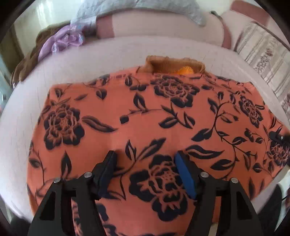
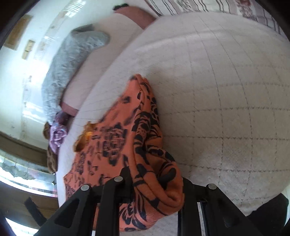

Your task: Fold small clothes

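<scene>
An orange garment with black roses (image 1: 145,118) lies spread on a pale quilted bed (image 1: 108,54). Its ribbed collar (image 1: 174,64) points away from me. My left gripper (image 1: 145,159) hovers over the garment's near part, open, with nothing between its fingers. My right gripper (image 2: 155,181) is shut on the garment's side edge (image 2: 155,154), which bunches up in a fold between its fingers. The right gripper's tip also shows in the left wrist view (image 1: 277,138) at the garment's right edge.
A grey quilted blanket (image 1: 137,9) and pink pillows (image 1: 163,25) lie at the far side of the bed. Purple sheer cloth (image 1: 61,41) and brown fabric (image 1: 27,61) sit far left. A striped cushion (image 1: 262,54) is far right. A window and floor show in the right wrist view (image 2: 21,172).
</scene>
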`<action>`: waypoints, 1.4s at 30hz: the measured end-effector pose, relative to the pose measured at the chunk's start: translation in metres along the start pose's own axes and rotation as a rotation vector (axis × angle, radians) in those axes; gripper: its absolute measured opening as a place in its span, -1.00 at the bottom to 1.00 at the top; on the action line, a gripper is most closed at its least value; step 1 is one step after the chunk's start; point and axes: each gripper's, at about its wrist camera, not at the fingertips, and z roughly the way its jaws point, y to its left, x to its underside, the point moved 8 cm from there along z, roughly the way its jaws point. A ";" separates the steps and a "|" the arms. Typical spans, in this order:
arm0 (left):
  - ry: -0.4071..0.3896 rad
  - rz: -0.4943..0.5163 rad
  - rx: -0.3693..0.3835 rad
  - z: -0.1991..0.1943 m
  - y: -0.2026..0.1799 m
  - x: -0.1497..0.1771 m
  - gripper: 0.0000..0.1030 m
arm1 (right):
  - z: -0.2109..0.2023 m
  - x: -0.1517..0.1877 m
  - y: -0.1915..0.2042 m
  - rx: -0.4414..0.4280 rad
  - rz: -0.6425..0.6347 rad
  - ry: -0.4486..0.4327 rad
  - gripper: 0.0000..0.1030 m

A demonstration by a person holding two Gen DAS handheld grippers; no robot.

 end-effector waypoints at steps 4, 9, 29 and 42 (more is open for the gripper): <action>0.001 -0.125 0.117 -0.026 0.020 -0.006 0.35 | -0.012 -0.005 0.035 0.025 -0.102 -0.033 -0.61; -0.063 -0.372 0.183 -0.061 0.093 -0.004 0.35 | -0.053 0.015 0.173 -0.043 -0.461 -0.146 -0.62; 0.183 -0.463 0.586 -0.001 0.046 -0.063 0.34 | 0.045 0.150 0.235 -0.041 -0.781 0.079 -0.62; 0.015 -0.172 0.456 -0.040 0.049 -0.116 -0.71 | 0.003 0.159 0.257 -0.136 -0.868 0.025 -0.62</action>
